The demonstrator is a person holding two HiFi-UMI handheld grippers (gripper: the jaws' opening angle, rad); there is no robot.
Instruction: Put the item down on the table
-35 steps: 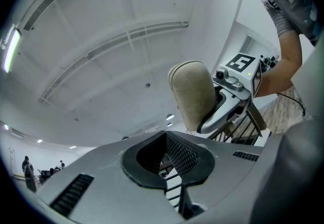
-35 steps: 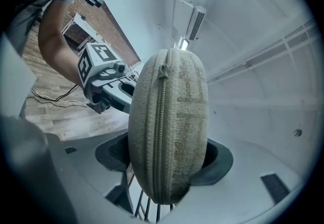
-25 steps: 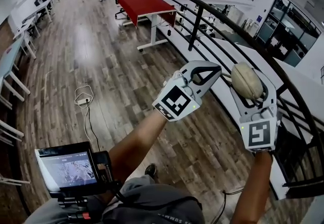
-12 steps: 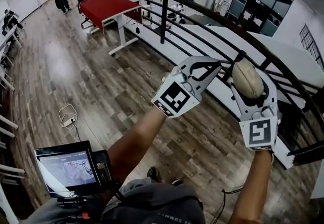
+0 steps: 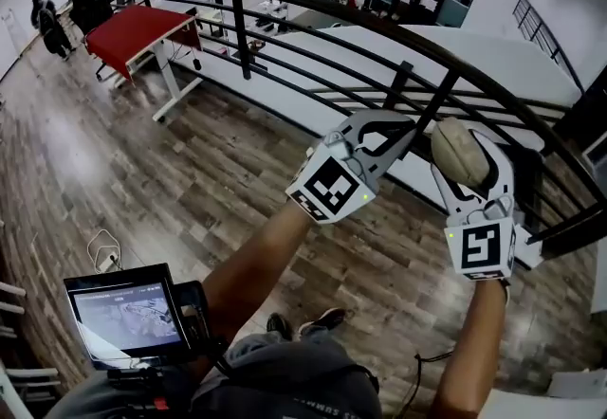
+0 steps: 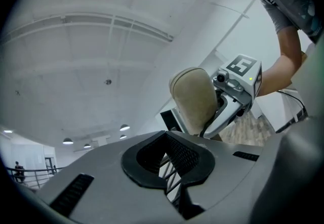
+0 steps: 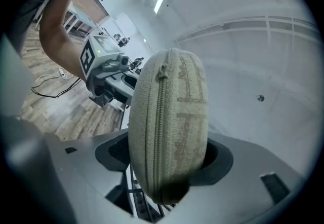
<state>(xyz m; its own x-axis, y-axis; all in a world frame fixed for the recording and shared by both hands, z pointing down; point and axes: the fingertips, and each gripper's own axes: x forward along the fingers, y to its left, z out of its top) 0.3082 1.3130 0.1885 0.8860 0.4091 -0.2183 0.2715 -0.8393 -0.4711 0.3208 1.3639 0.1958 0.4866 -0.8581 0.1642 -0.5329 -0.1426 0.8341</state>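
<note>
A beige zippered pouch (image 5: 459, 150) is held up at chest height, and my right gripper (image 5: 465, 161) is shut on it. In the right gripper view the pouch (image 7: 169, 121) stands on edge between the jaws, zip facing the camera, and fills the middle. My left gripper (image 5: 384, 136) hovers just left of it, jaws shut with nothing between them. The left gripper view shows its closed jaws (image 6: 169, 187) low down, with the pouch (image 6: 193, 99) and the right gripper's marker cube (image 6: 243, 68) beyond. No table lies under either gripper.
A black metal railing (image 5: 285, 2) curves across in front of me, with white desks (image 5: 455, 43) below it. A red table (image 5: 133, 28) stands at the far left. A small monitor (image 5: 128, 318) hangs at my chest. A cable (image 5: 102, 251) lies on the wooden floor.
The view has swung to the right, so the railing and red table have slid left. Both grippers keep the same pose, and the pouch stays in the right one.
</note>
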